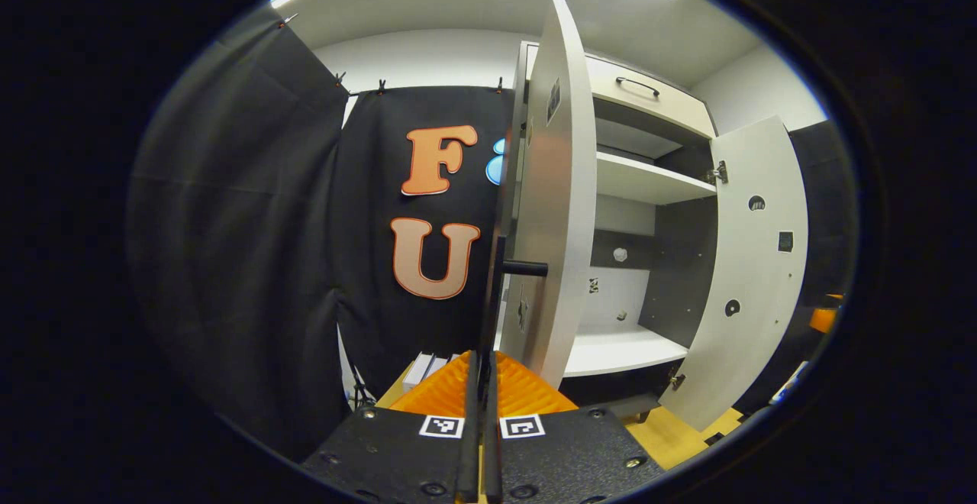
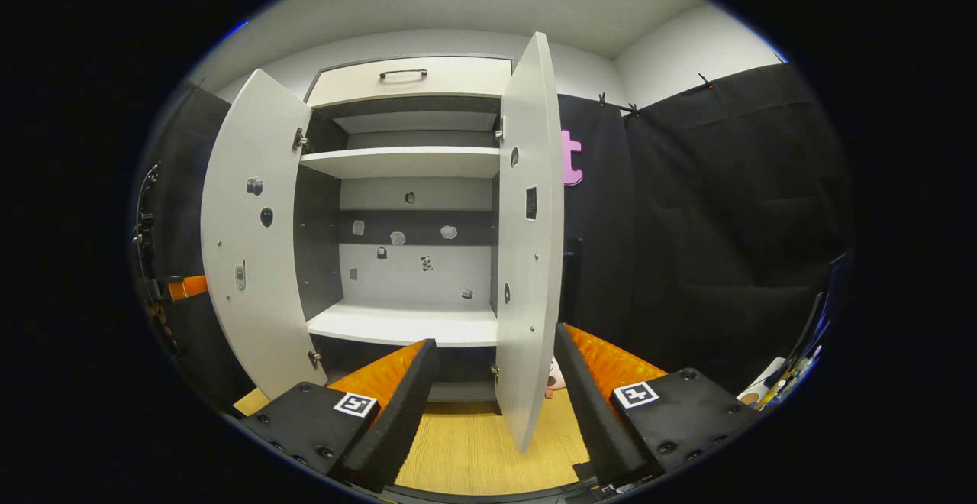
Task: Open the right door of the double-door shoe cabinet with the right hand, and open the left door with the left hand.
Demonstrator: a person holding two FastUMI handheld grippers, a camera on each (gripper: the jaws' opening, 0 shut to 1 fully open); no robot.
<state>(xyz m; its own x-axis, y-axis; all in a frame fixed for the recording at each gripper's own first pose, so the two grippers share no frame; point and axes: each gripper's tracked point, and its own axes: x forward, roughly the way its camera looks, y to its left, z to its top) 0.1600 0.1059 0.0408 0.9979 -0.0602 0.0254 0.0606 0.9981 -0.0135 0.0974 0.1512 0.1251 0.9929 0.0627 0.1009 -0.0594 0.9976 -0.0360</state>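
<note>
The white shoe cabinet (image 2: 408,76) stands with both doors swung open. In the left gripper view the left door (image 1: 553,206) is edge-on straight ahead. Its black bar handle (image 1: 498,290) runs down between my left gripper's (image 1: 482,370) fingers, which are shut on it. The right door (image 1: 752,275) hangs open farther off. In the right gripper view the right door (image 2: 530,244) stands edge-on between the spread fingers of my right gripper (image 2: 494,340), which is open and touches nothing. That door's dark handle (image 2: 572,275) sits on its far side. The left door (image 2: 256,237) is open at the left.
Inside are white shelves (image 2: 404,160) and a bottom board (image 2: 404,324), bare but for small stickers on the back. A drawer with a black handle (image 2: 403,73) tops the cabinet. Black cloth walls (image 2: 725,221) close both sides. The floor (image 2: 473,443) is light wood.
</note>
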